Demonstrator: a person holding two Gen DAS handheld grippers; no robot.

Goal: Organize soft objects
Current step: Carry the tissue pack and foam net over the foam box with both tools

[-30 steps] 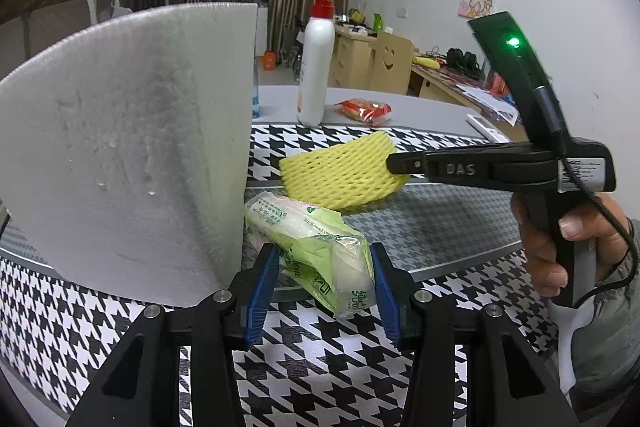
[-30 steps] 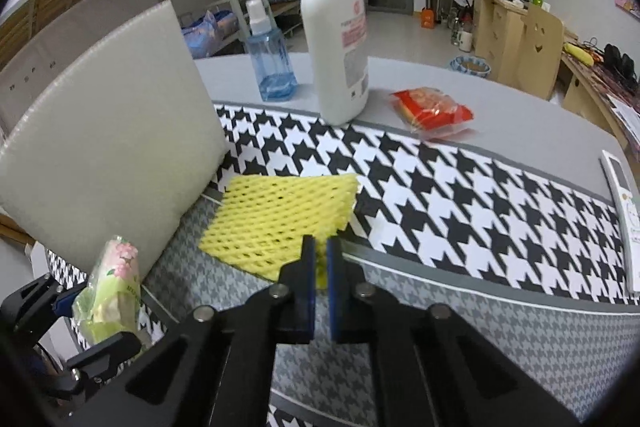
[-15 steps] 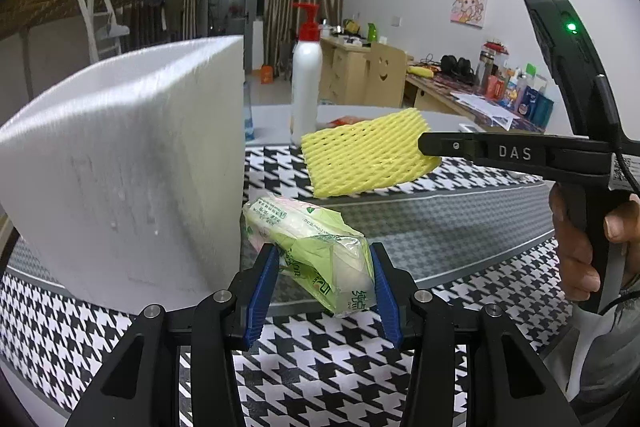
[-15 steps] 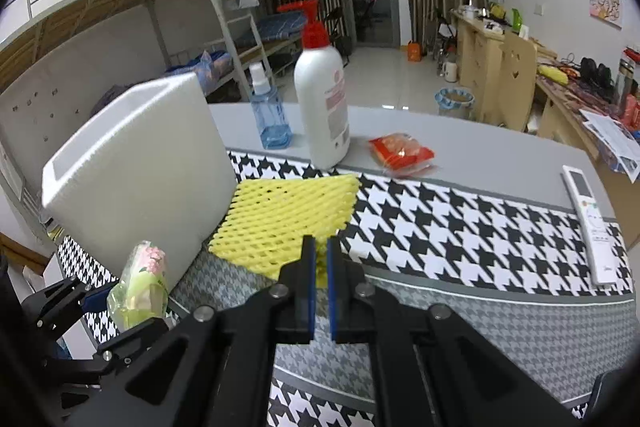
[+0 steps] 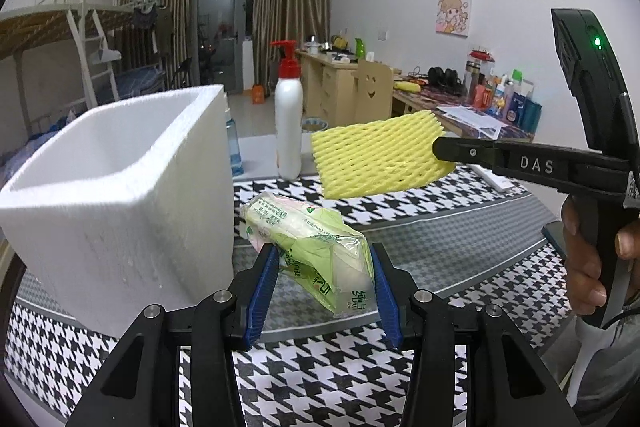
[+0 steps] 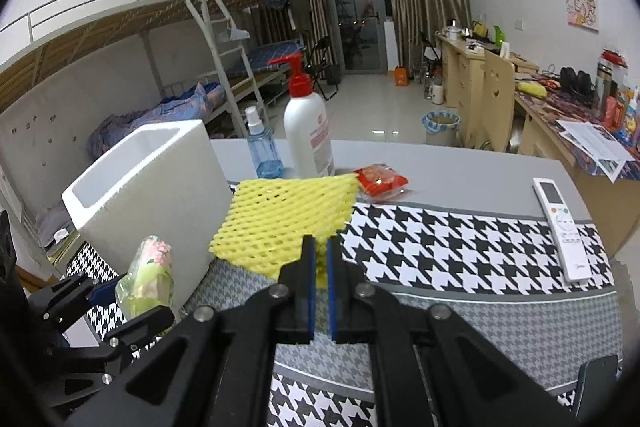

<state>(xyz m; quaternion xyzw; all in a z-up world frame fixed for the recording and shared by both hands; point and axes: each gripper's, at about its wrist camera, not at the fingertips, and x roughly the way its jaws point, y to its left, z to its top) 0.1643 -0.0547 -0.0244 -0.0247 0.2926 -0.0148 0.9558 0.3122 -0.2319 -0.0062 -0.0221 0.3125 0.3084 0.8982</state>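
Observation:
My left gripper [image 5: 322, 267] is shut on a green tissue pack [image 5: 308, 247], held in the air just right of a white foam box [image 5: 120, 187] with an open top. The same tissue pack [image 6: 148, 275] shows in the right wrist view at lower left, in the left gripper [image 6: 120, 303]. My right gripper [image 6: 319, 255] is shut on one edge of a yellow foam net [image 6: 284, 219], lifted above the table. In the left wrist view the yellow foam net [image 5: 376, 159] hangs from the right gripper [image 5: 440, 151], to the right of the box and higher than the tissue pack.
A houndstooth cloth [image 6: 460, 239] covers the table. Behind stand a white pump bottle [image 6: 308, 135], a blue spray bottle [image 6: 262, 147] and a red snack packet [image 6: 380, 179]. A white remote [image 6: 560, 223] lies at the right. A hand [image 5: 592, 259] grips the right gripper's handle.
Both grippers have risen with their loads. The yellow net has left the table and hangs in the air. The open top of the foam box has come into sight.

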